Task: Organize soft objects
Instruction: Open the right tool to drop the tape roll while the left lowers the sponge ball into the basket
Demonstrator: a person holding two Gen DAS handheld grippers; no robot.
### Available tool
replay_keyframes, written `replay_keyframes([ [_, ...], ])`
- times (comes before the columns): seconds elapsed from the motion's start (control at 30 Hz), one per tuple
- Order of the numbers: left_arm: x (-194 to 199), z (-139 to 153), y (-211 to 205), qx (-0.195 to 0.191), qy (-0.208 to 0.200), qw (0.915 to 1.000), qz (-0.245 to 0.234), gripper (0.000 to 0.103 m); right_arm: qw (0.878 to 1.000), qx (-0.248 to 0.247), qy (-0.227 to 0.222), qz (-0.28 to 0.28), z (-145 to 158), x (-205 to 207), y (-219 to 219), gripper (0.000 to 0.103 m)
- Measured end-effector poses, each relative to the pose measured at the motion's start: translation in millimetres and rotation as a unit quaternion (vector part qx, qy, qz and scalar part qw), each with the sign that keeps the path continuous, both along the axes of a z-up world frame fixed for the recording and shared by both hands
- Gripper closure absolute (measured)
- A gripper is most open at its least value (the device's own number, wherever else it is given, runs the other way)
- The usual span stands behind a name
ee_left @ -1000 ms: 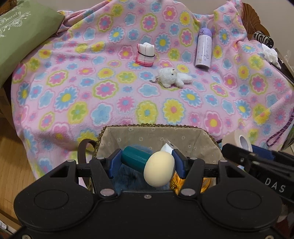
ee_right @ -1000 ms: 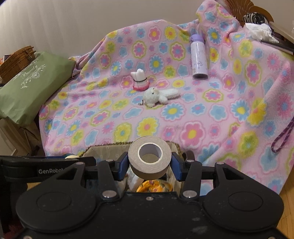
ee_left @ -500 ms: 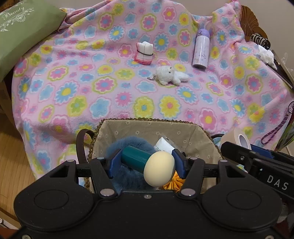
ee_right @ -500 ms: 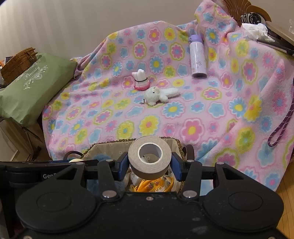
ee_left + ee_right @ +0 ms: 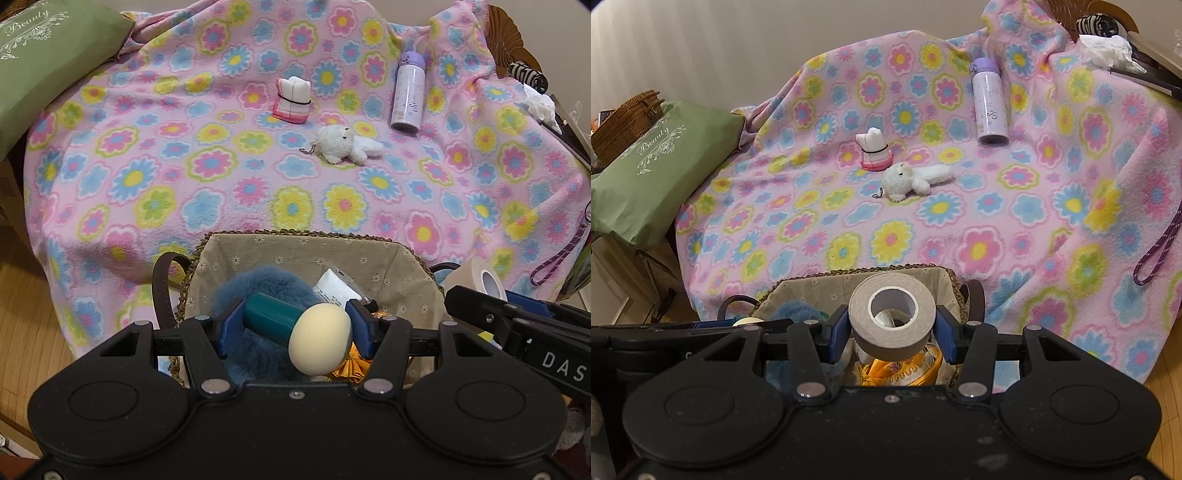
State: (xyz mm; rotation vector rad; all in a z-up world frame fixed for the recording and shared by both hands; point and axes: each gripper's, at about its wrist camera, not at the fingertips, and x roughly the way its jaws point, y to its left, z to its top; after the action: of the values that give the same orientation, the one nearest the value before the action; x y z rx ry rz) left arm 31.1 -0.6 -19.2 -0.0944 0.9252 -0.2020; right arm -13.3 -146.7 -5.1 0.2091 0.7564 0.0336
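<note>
Plain pale wall (image 5: 738, 48) behind; wood floor (image 5: 26, 295); floral blanket (image 5: 184, 155) draped over furniture.

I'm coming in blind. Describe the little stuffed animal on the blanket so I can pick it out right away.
Find the pink flowered blanket draped over the furniture. Near its middle, between the standing purple bottle and the folded pink-edged cloth bound with a black band, lies the stuffed animal. It is the only fluffy all-white thing there, flat on its side with a small chain at its head.
</note>
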Motion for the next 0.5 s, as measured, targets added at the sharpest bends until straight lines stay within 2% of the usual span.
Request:
replay_keyframes([
  [0.4, -0.2, 0.2, -0.5, 0.005, -0.003, 1.0, 0.0, 0.046, 1.0, 0.0, -0.001, 0.003, -0.4, 0.0, 1.1, 0.053],
  [0.47, -0.3, 0.5, -0.5, 0.005, -0.005, 1.0, 0.001, 0.039, 1.0, -0.002, -0.004, 0.004, 0.3, -0.5, 1.2, 0.053],
  [0.5, -0.7, 1.1, -0.2, 0.006, -0.007, 1.0, 0.001, 0.039, 1.0, -0.003, -0.005, 0.005, 0.6, -0.5, 1.3, 0.053],
])
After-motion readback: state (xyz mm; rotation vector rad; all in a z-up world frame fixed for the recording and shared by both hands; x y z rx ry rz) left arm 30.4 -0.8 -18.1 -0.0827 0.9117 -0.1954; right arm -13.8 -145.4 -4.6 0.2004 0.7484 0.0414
